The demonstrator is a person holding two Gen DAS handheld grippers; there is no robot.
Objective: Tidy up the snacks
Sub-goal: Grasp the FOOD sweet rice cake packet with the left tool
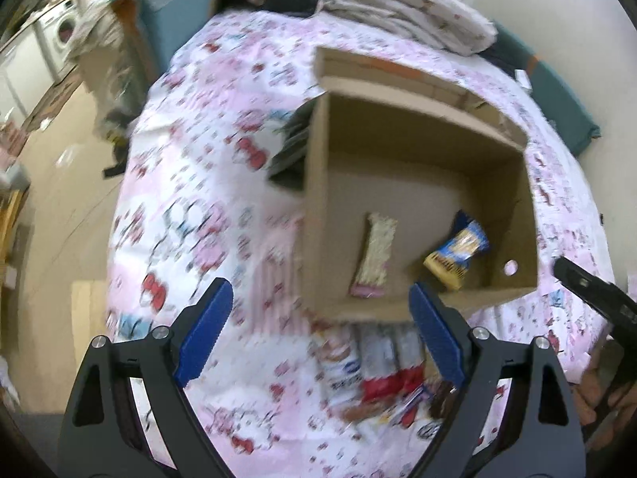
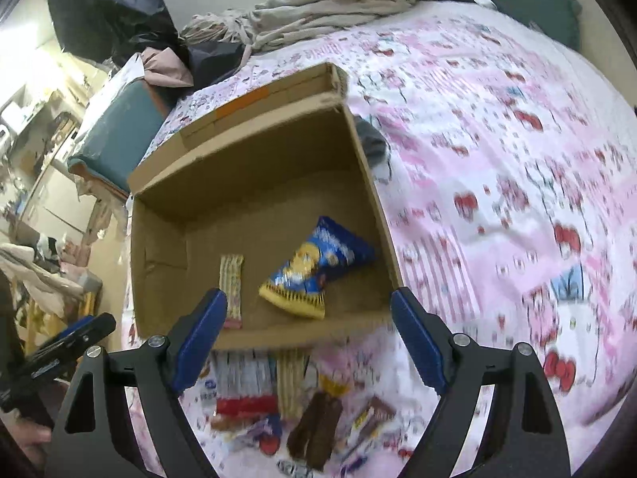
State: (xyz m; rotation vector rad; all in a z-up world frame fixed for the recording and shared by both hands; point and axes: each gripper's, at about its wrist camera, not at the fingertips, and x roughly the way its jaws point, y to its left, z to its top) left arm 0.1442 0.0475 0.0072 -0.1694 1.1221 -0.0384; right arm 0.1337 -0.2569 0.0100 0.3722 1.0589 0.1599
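Both released: left gripper, right gripper. Best lowered squarely onto one wrapped bar, lower centre, then into cardboard box.

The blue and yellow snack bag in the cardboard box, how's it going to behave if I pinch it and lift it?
The blue and yellow snack bag looks like a puffy foil pouch, so it is probably light and would crumple rather than stay stiff. Its glossy film may slip between the fingers; the crimped yellow end seems the safer hold. The contents could crush if squeezed hard. It lies loose in the cardboard box, so a push likely slides it.
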